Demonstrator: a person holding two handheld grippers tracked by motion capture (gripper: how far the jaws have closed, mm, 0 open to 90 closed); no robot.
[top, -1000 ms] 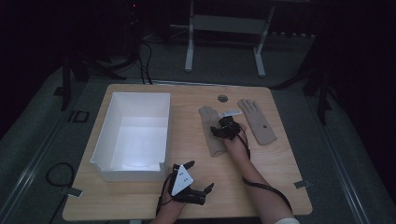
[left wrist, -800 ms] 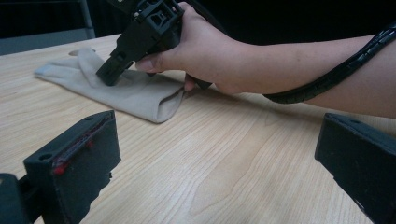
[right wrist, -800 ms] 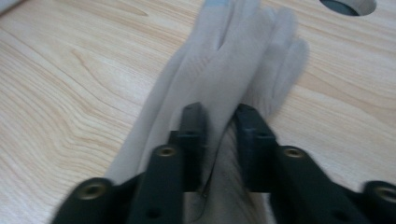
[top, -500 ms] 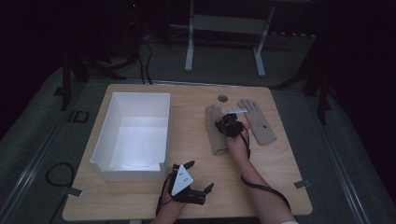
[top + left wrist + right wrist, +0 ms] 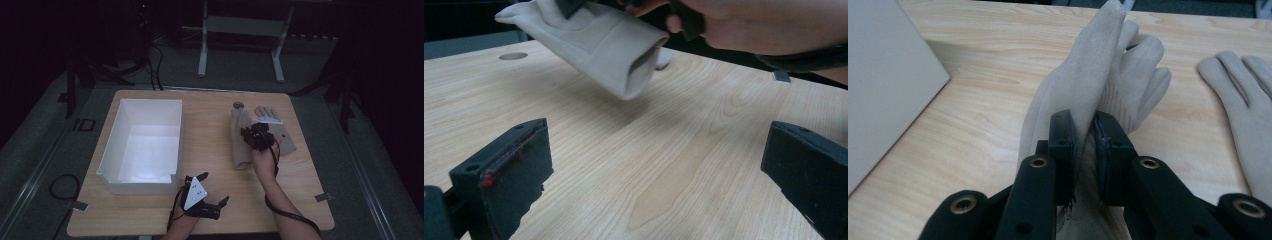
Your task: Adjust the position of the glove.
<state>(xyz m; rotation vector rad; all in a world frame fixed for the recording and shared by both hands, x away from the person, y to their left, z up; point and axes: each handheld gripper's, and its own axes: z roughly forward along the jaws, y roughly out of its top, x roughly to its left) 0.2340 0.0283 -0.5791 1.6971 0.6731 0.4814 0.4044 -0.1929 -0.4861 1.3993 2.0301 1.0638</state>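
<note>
Glove (image 5: 1083, 90) beige, pinched (fold upright) in right gripper (image 5: 1087, 150).

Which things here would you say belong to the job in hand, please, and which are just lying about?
In the job, likely: right gripper, shut on the lifted glove; second glove; white bin.
Lying about: left gripper, open; small round thing.

On the worktop (image 5: 215, 125), the box (image 5: 142, 145) sits left of the right gripper (image 5: 256, 136), whose fingers (image 5: 1063, 145) pinch 1 glove (image 5: 241, 142). Another glove (image 5: 277, 130) lies just right of them. The left gripper (image 5: 202, 197) is nearer, its fingers (image 5: 506, 172) apart.
</note>
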